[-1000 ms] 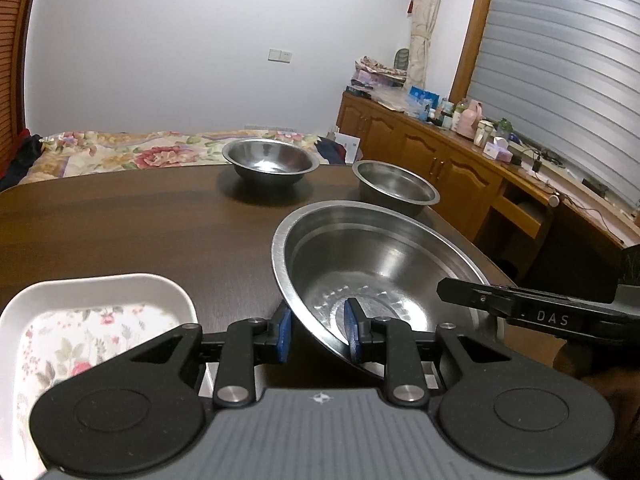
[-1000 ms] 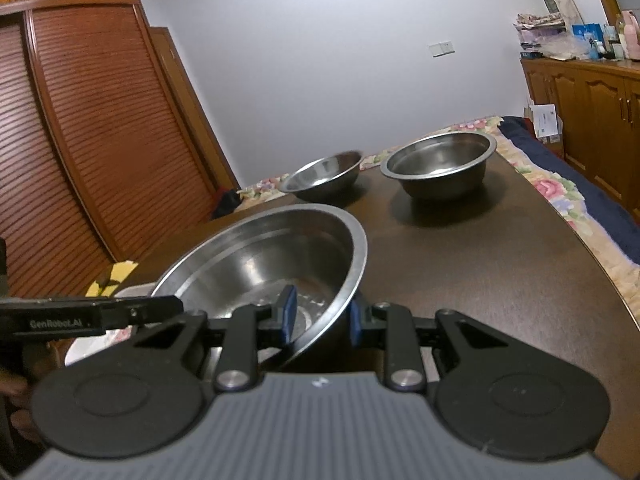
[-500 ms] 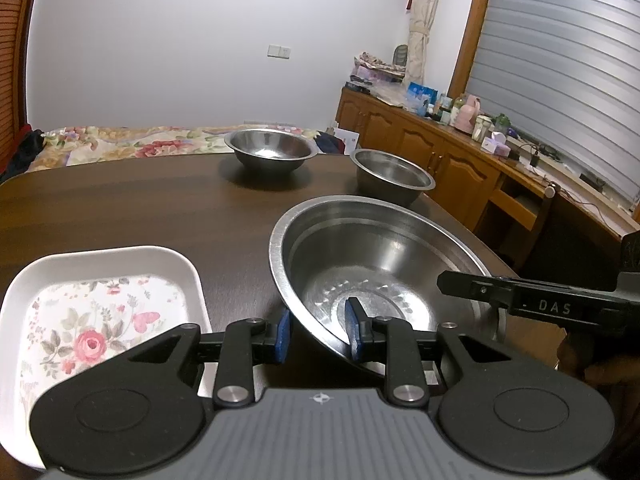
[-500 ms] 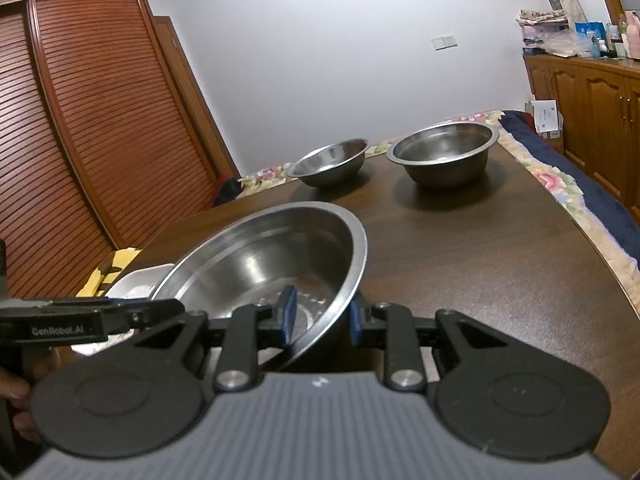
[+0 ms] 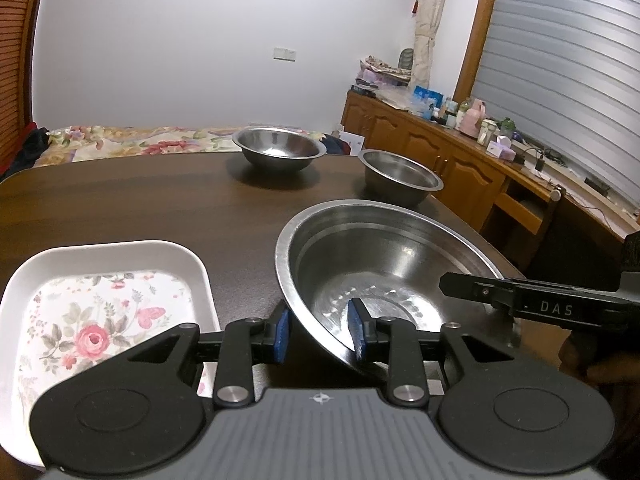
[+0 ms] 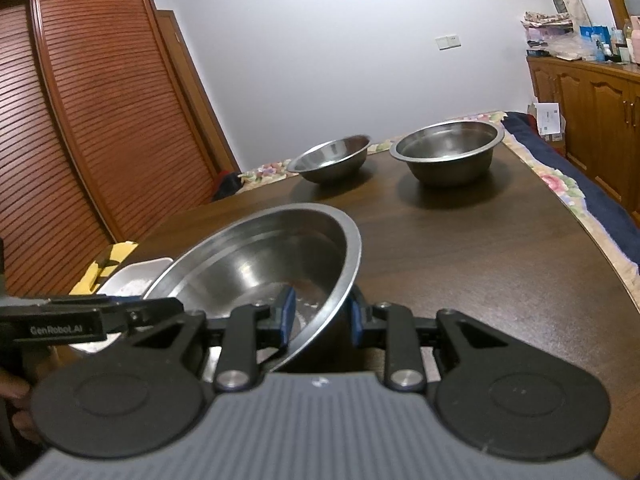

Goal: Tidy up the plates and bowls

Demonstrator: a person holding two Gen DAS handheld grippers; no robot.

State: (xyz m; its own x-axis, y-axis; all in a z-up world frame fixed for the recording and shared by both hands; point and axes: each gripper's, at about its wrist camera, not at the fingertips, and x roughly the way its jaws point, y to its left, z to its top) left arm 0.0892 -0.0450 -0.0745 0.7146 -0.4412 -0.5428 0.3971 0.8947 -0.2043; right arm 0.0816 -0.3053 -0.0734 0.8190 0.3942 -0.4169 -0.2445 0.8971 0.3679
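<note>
From the left wrist camera, the left claw pinches the near rim of a large steel bowl, one blue pad outside the wall and the other inside. The bowl is round, so it has no long axis; its mouth faces up and tips a little away from the camera. It sits over the dark wooden bench, at the near right part; whether its base touches the wood cannot be told. Just beside it on the left lies a white rectangular plate with a rose and butterfly print, its long axis running away from the camera. Two smaller steel bowls stand upright near the far edge: a shallow bowl to the left and a deeper bowl to the right. At the right, the other gripper's body bears the letters "DAS".

From the right wrist camera, the right claw pinches the opposite rim of the large steel bowl, with the wall between its blue pads. Here the bowl's mouth tilts toward the left of the picture. The shallow bowl and the deeper bowl stand well apart from it across the bench. A corner of the white plate shows behind the large bowl. The left gripper's body at the left edge reads "GenRobot.AI".
</note>
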